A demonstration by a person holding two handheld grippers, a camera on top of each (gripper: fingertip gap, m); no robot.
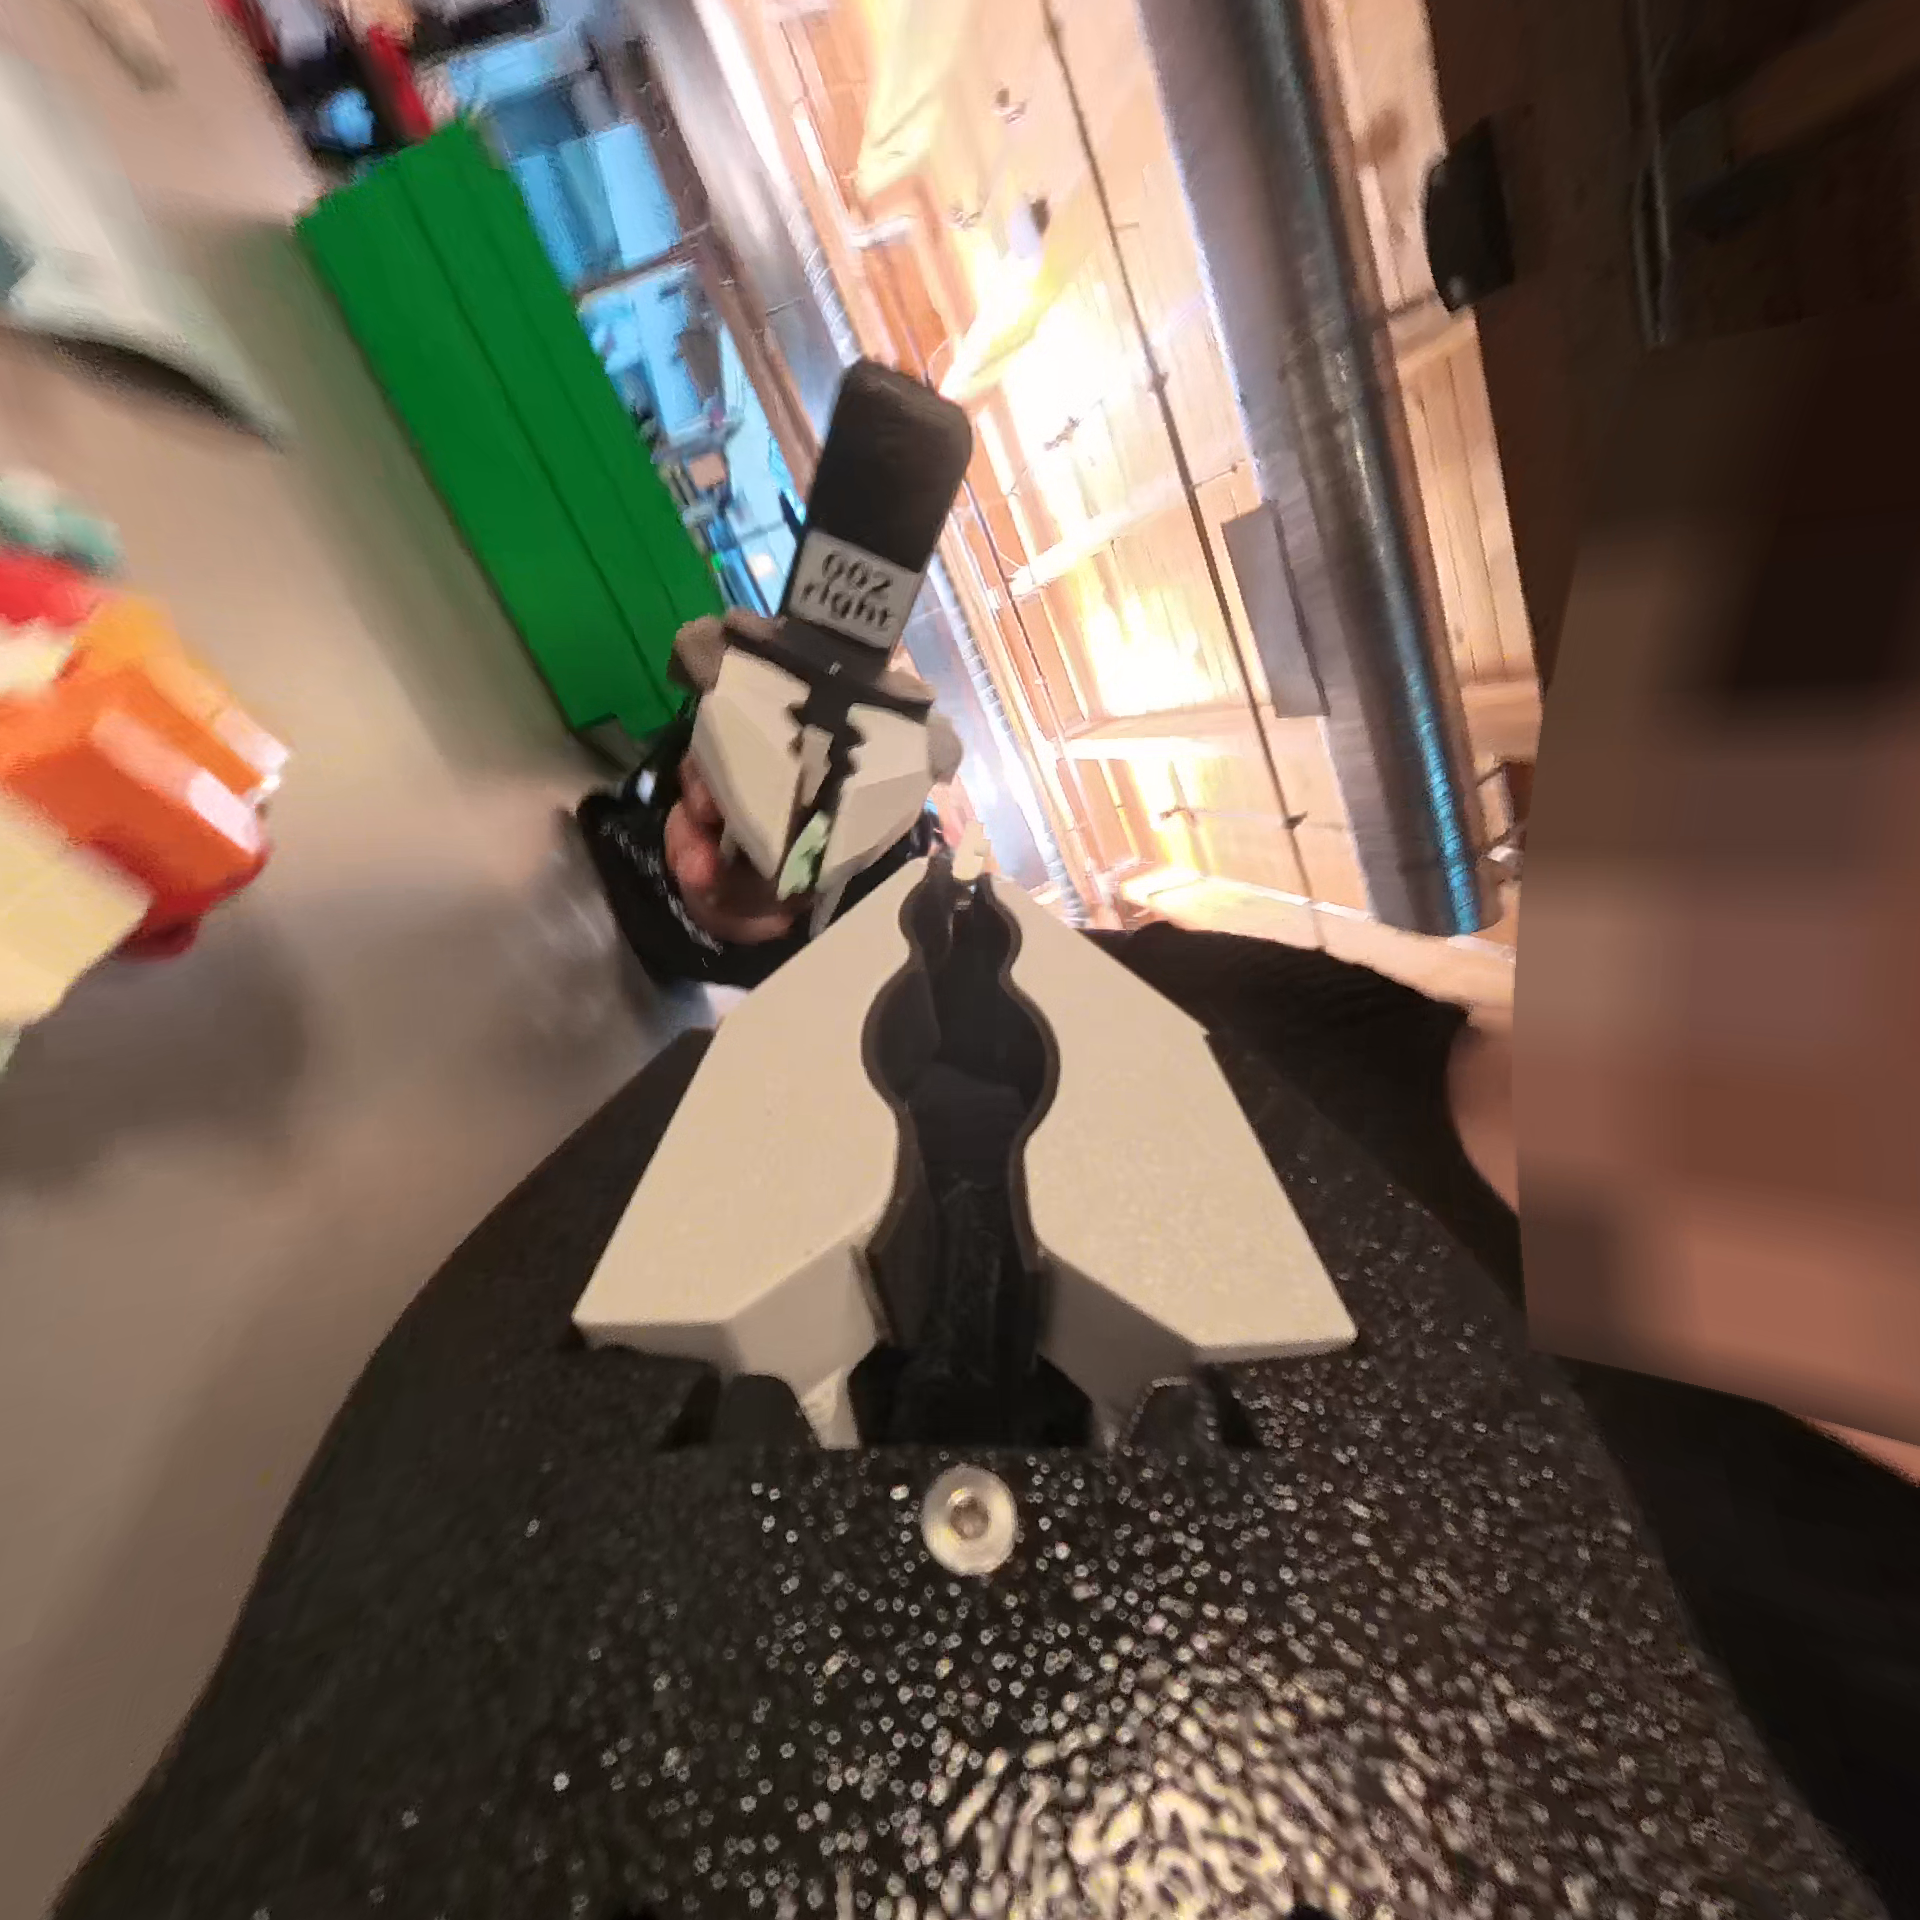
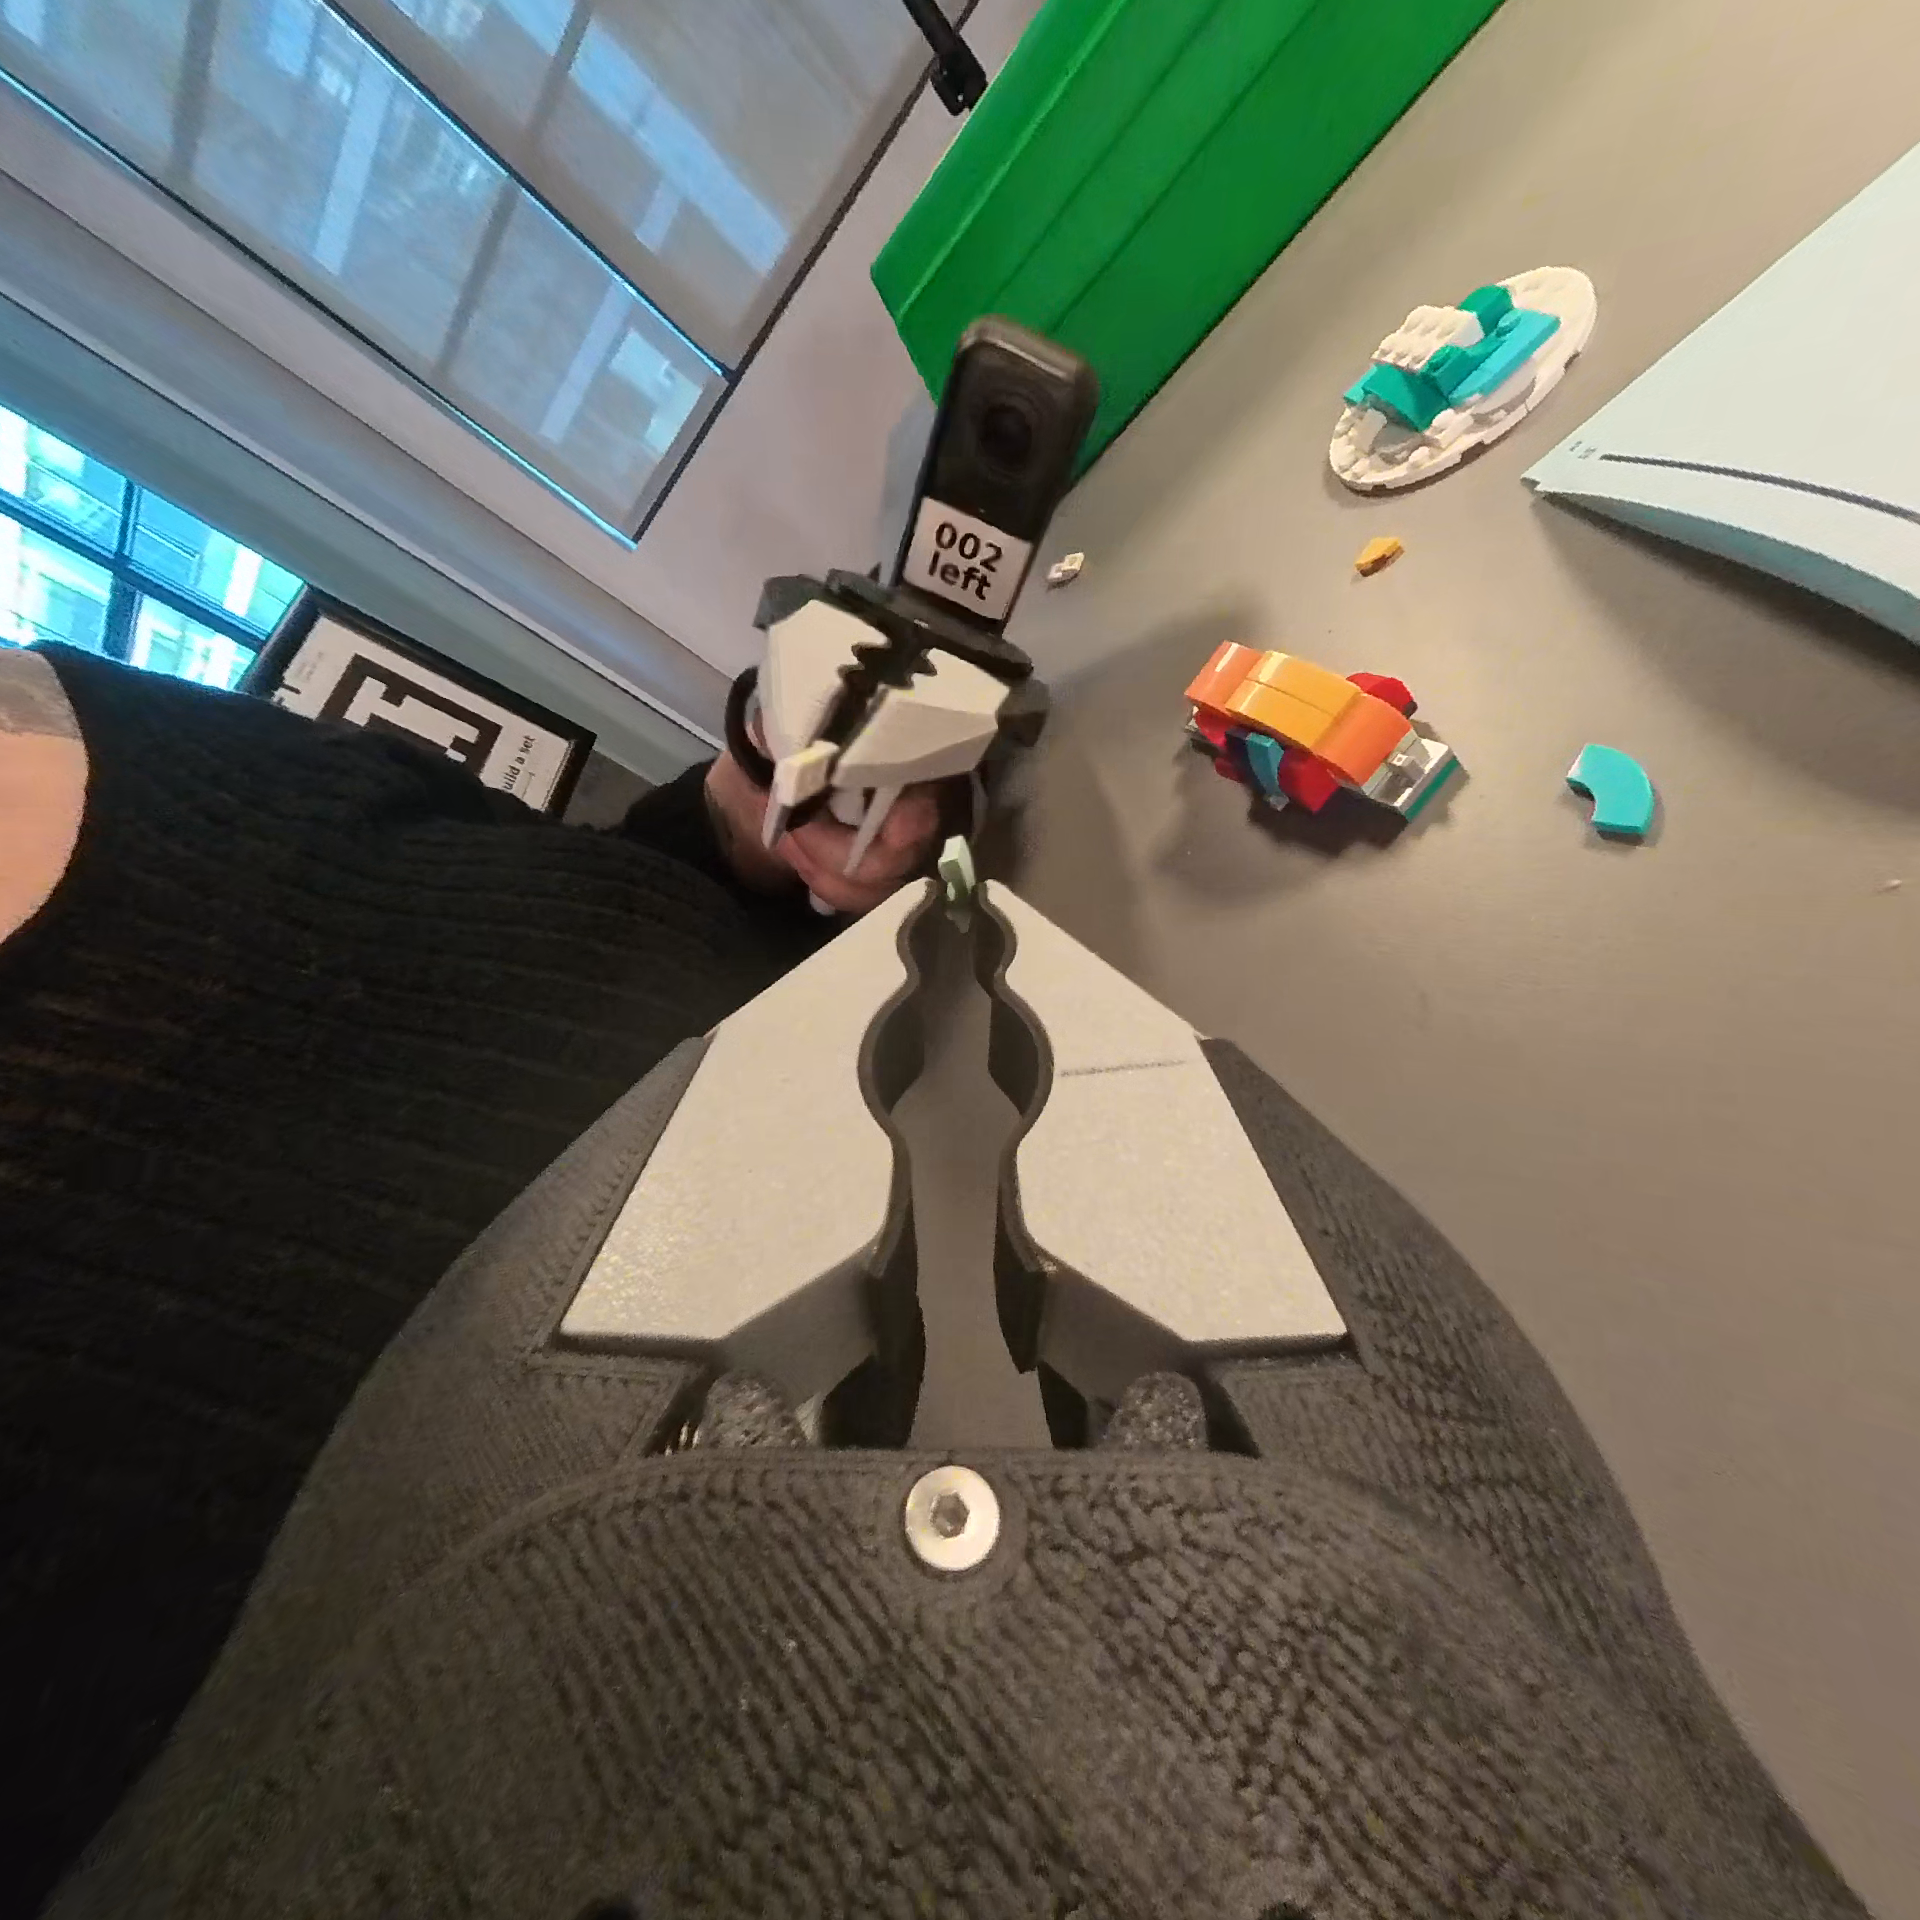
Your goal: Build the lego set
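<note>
Grainy black printed housing with a steel hex screw is filling the near edge of both wrist views, and matte grey wedge fingers are tapering away from it to a point. I am holding both grippers off the table, tips facing each other. My right gripper (image 2: 961,891) is pinching a tiny pale green lego piece (image 2: 956,868) at its very tips, jaws drawn narrow around it. My left gripper (image 1: 958,891) is also closed down narrow, gripping a small cream piece (image 1: 971,862) that is poking out beyond the tips; in the right wrist view that same gripper (image 2: 821,821) is showing its grey fingers angled downward in front of a hand.

On the smooth grey table (image 2: 1558,1143), to the right, an orange, red and teal lego build (image 2: 1314,732) is lying on its side. Farther off, a round white plate with teal and white bricks (image 2: 1460,379) is sitting near a glossy green box (image 2: 1122,208). A curved teal tile (image 2: 1610,790), a small orange piece (image 2: 1378,554) and a tiny white piece (image 2: 1065,566) are lying loose, well apart. A pale blue booklet (image 2: 1766,457) is lying at the far right edge.
</note>
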